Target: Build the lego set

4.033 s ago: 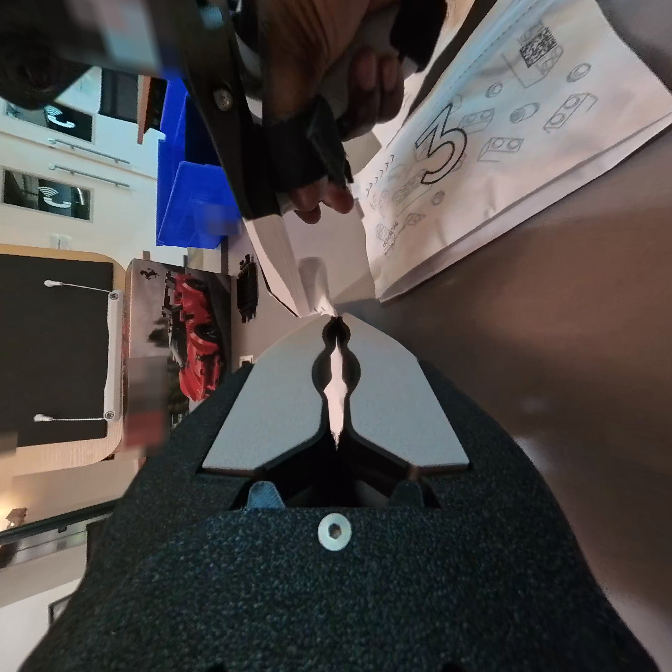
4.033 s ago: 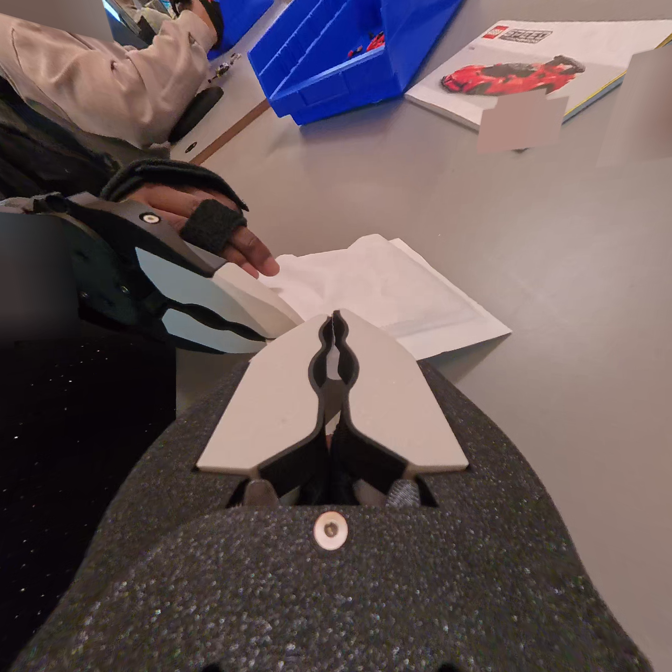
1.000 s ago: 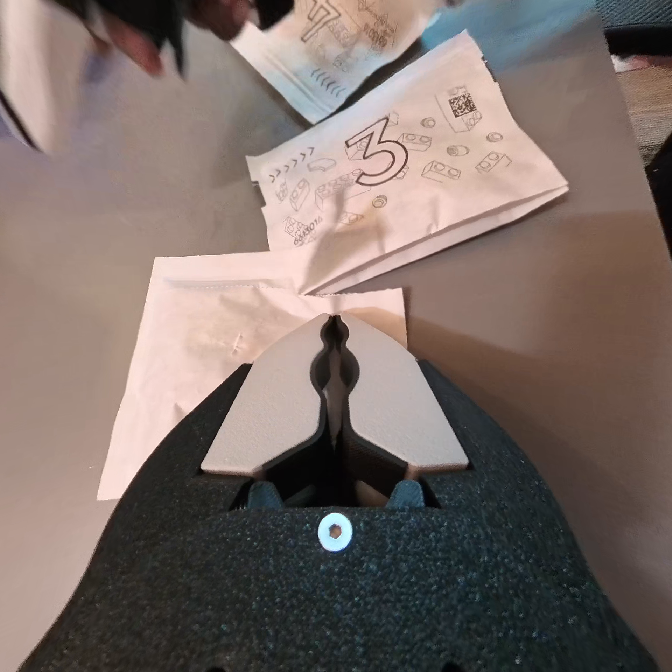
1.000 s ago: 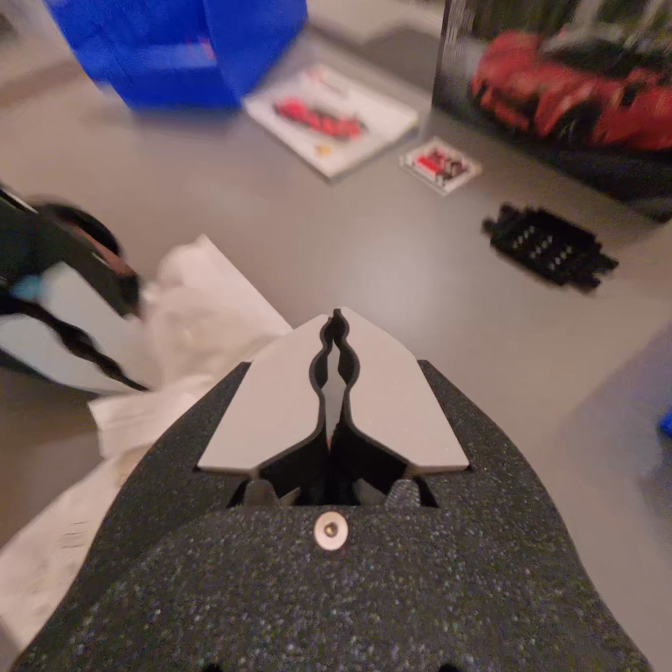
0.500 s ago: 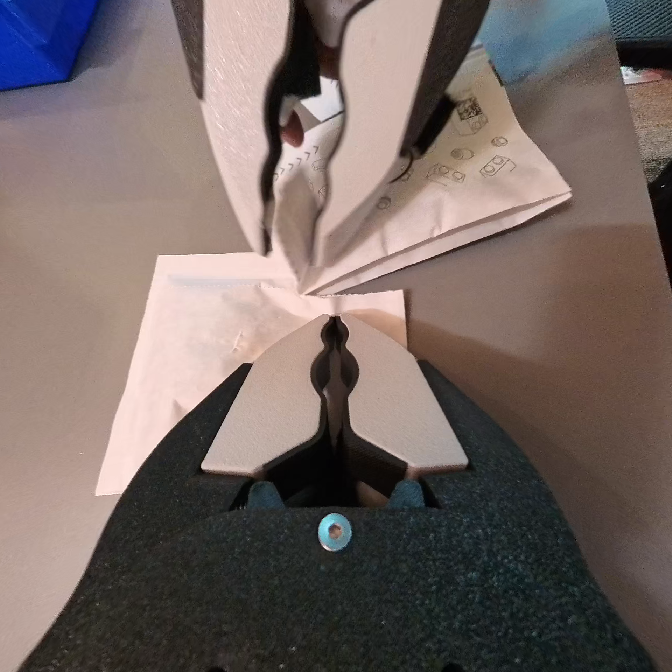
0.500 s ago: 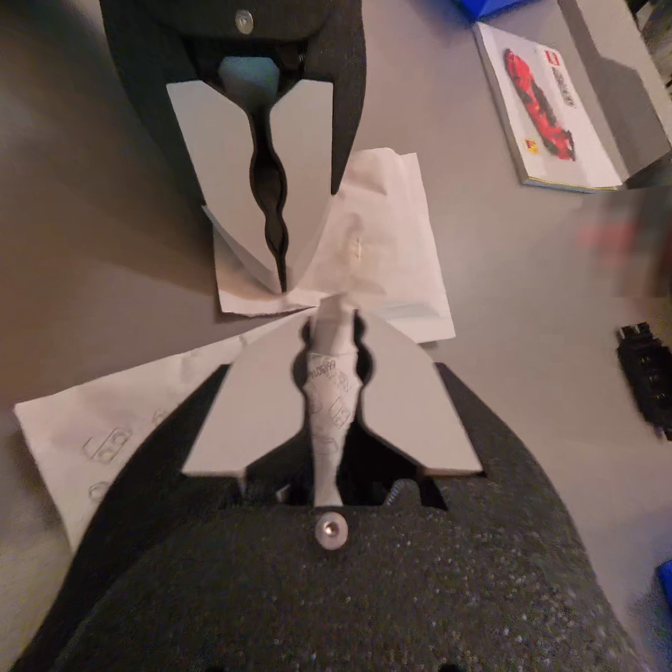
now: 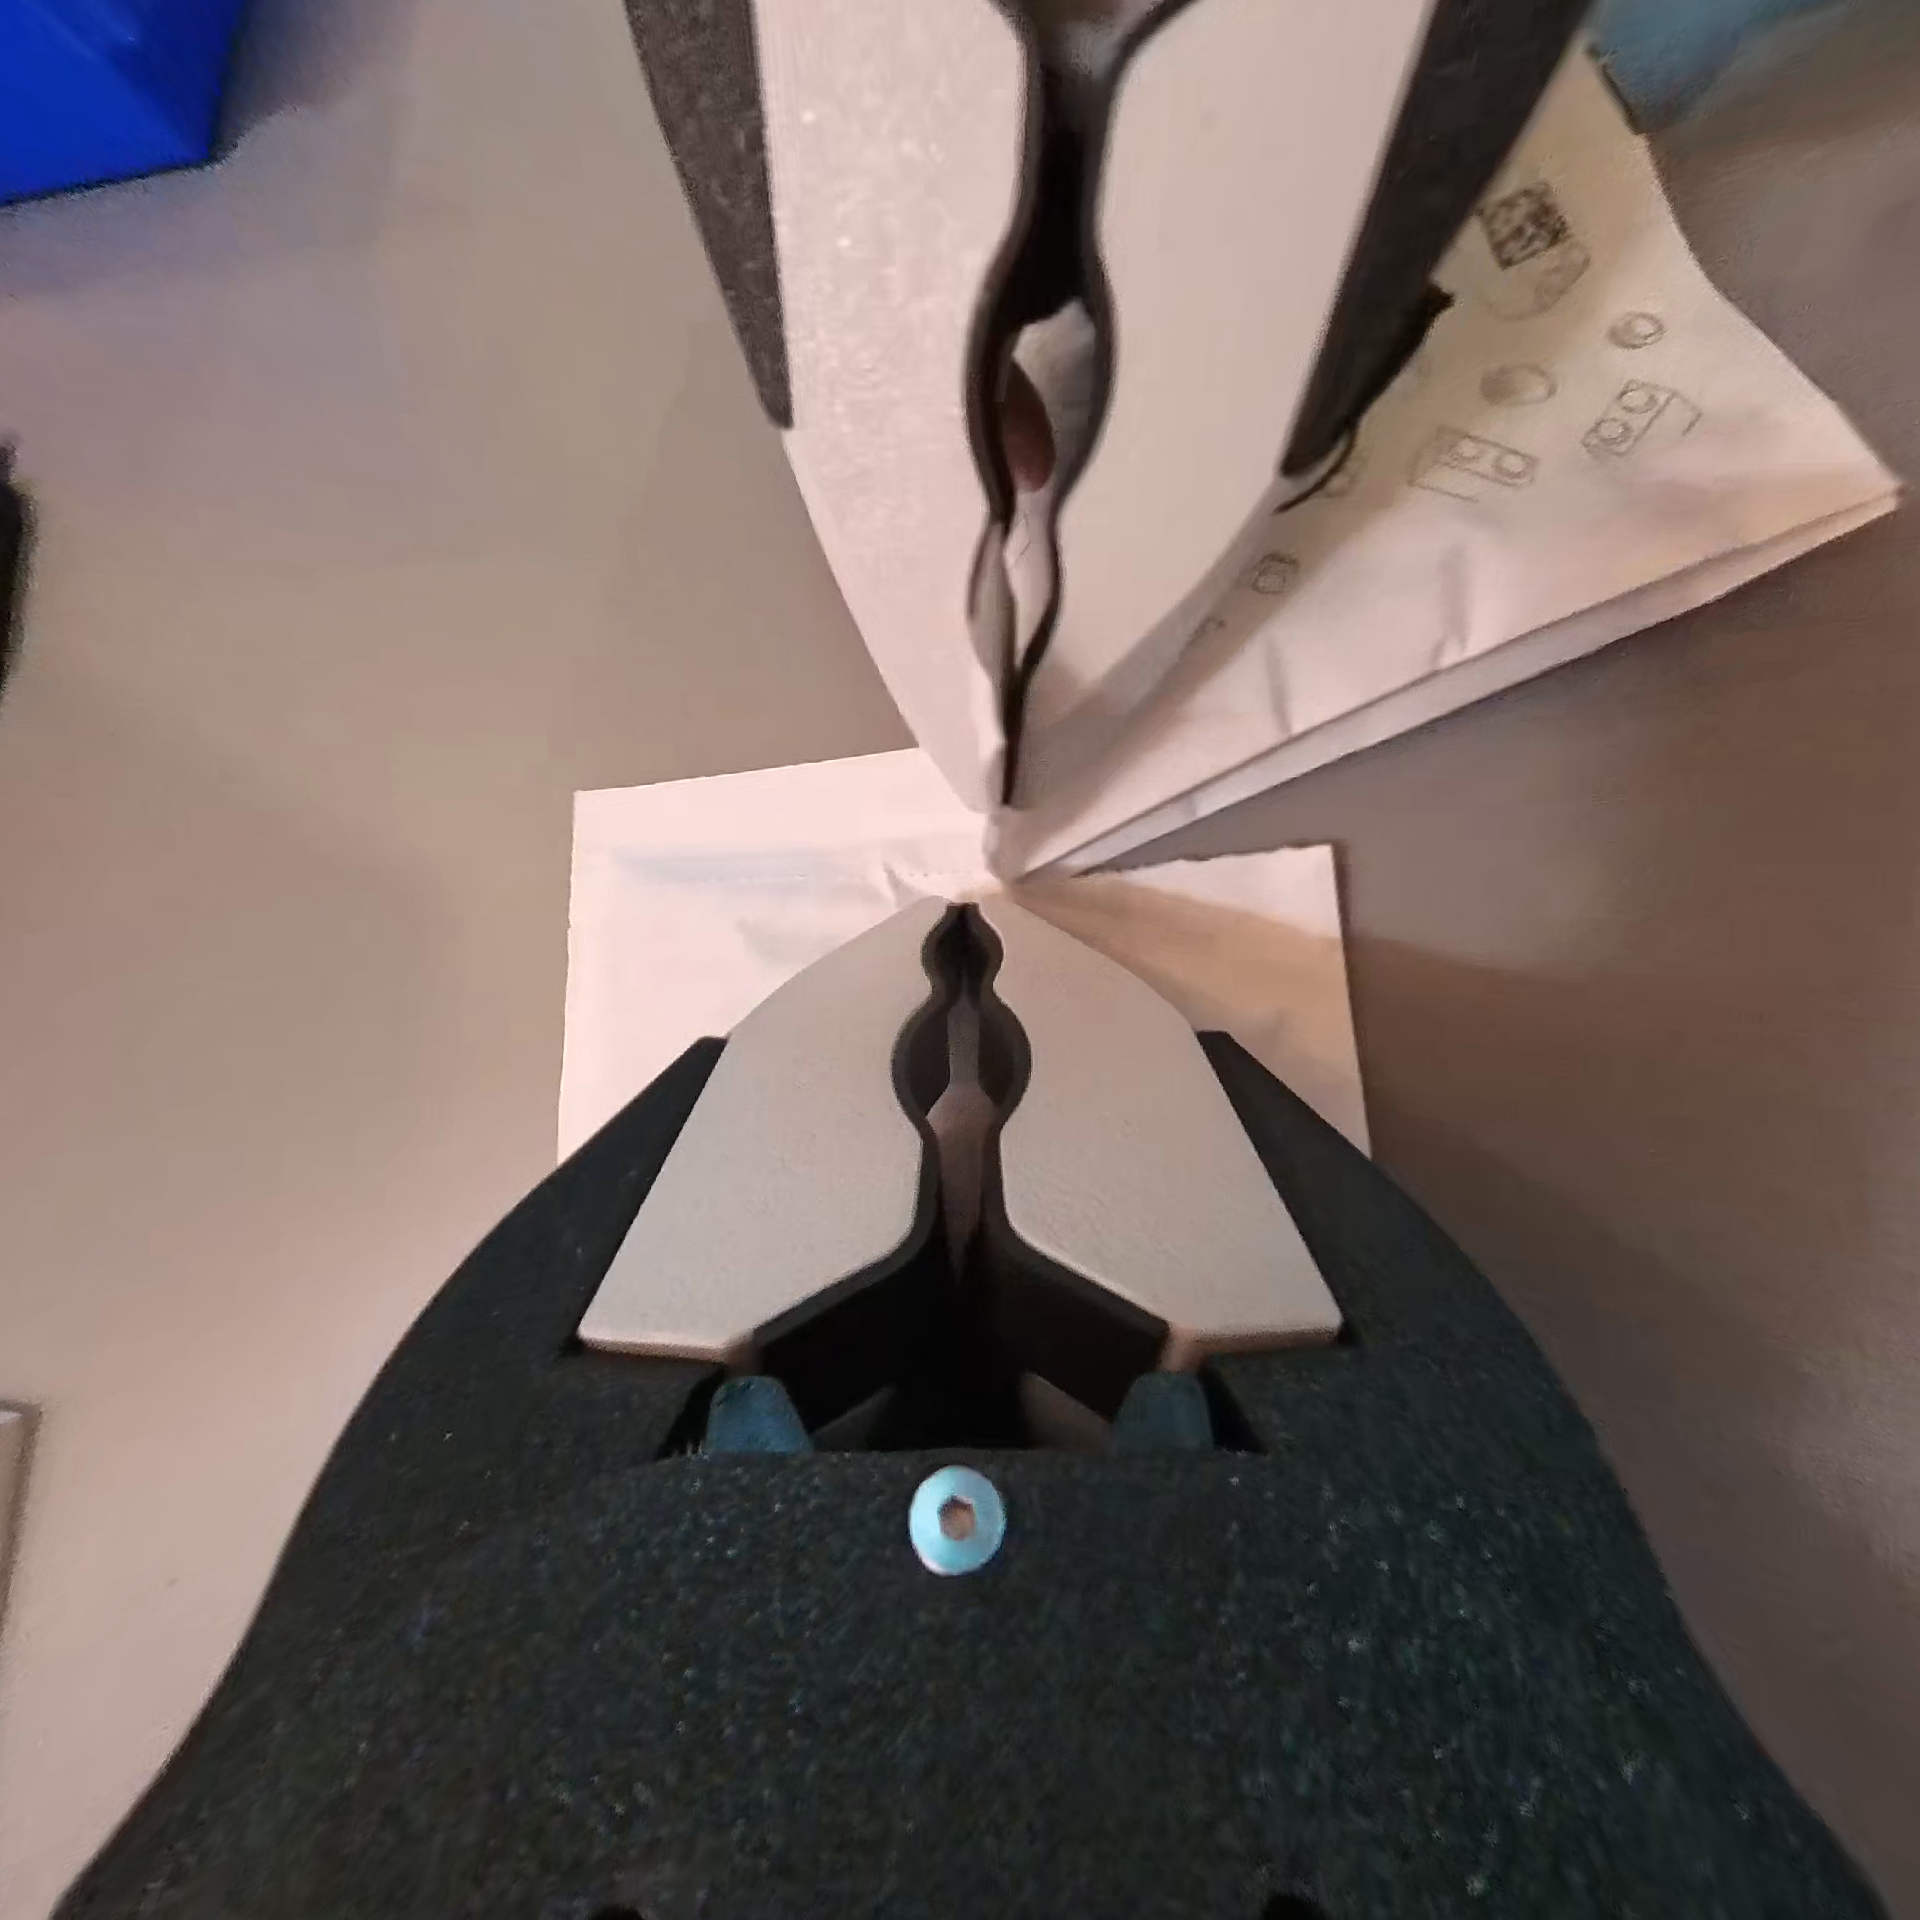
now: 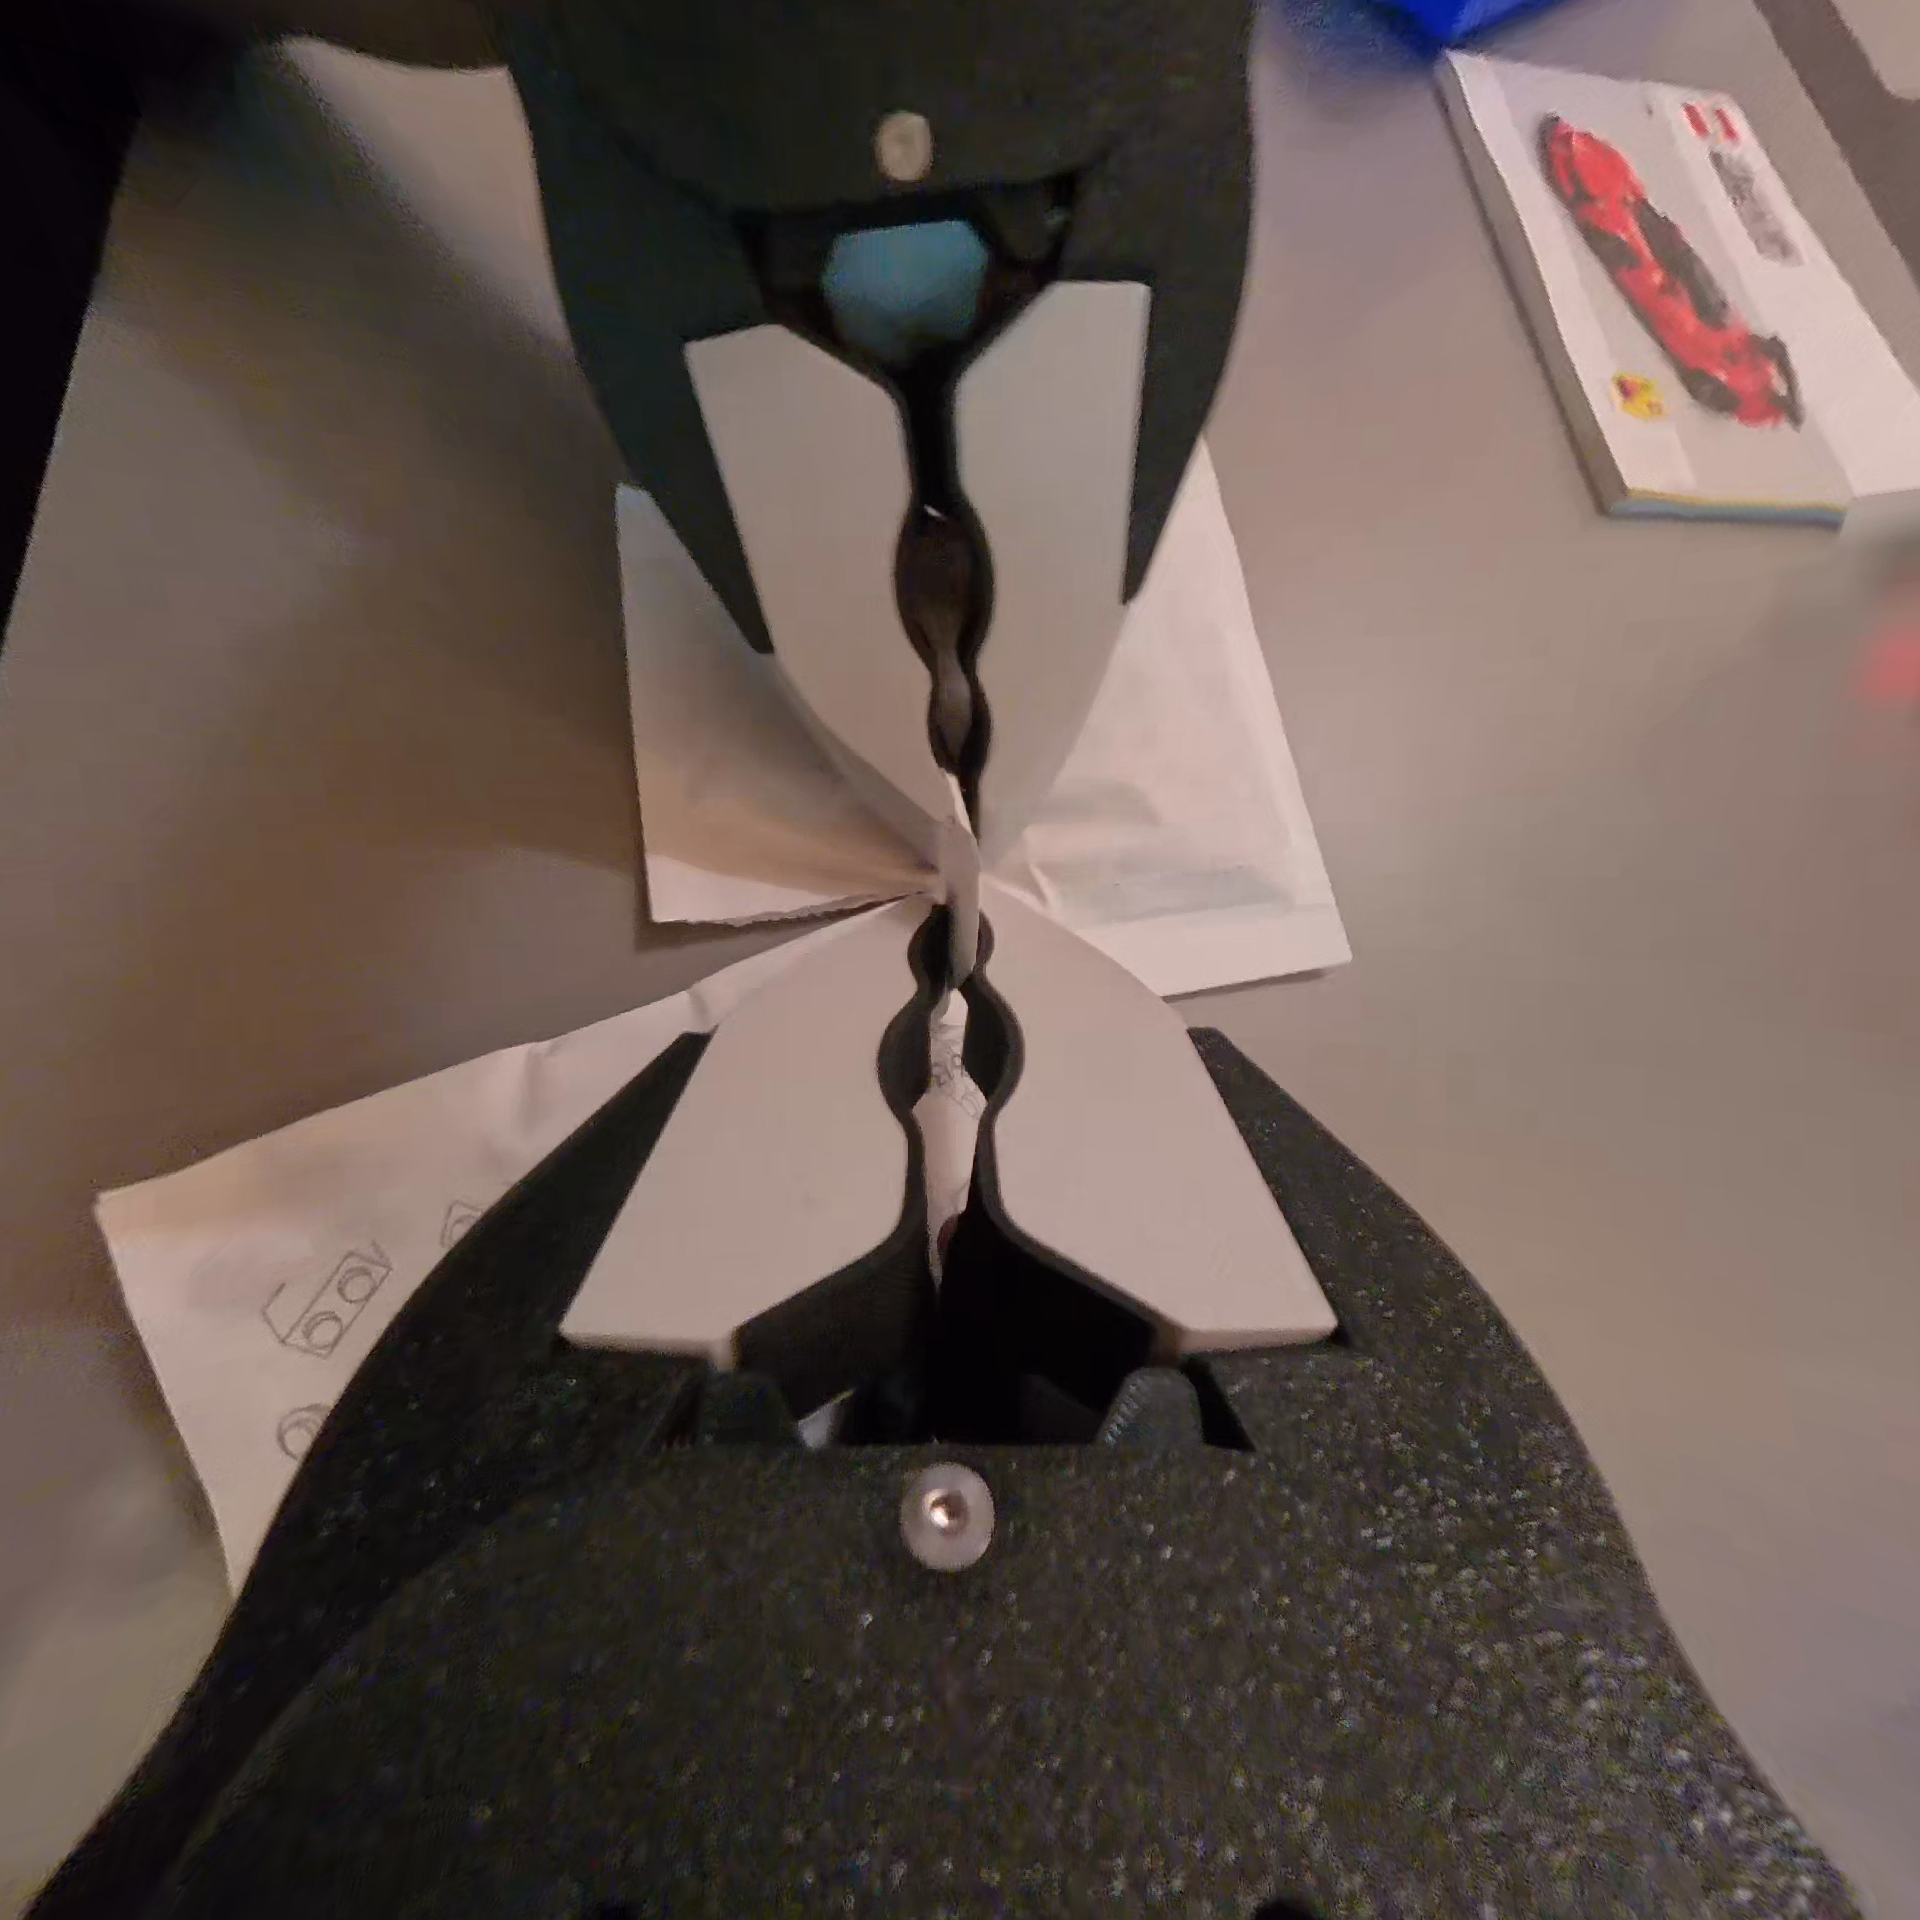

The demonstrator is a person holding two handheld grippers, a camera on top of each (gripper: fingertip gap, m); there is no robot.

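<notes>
On grey table (image 8: 1558, 831), white paper bags (image 8: 1195, 727)

Matt paper, grainy plastic, smooth grey surface

I see my left gripper (image 7: 964, 909) and right gripper (image 8: 951, 925) both in coarse, speckled black plastic, each with a bright metal screw (image 7: 956, 1525), their pale fingers (image 7: 800, 1132) looking matt and finely grained; the right fingers are pinched on a thin printed paper bag (image 8: 312, 1299), creased and dull where it bunches, while a plain white paper bag (image 7: 727, 914) lies flat, matt with a stitched seam. The surface (image 7: 312, 623) looks smooth with a soft sheen; near its far right edge a booklet (image 8: 1662, 312) shows a slightly glossy printed cover, and blue plastic (image 7: 94, 83) sits at the far left corner.
</notes>
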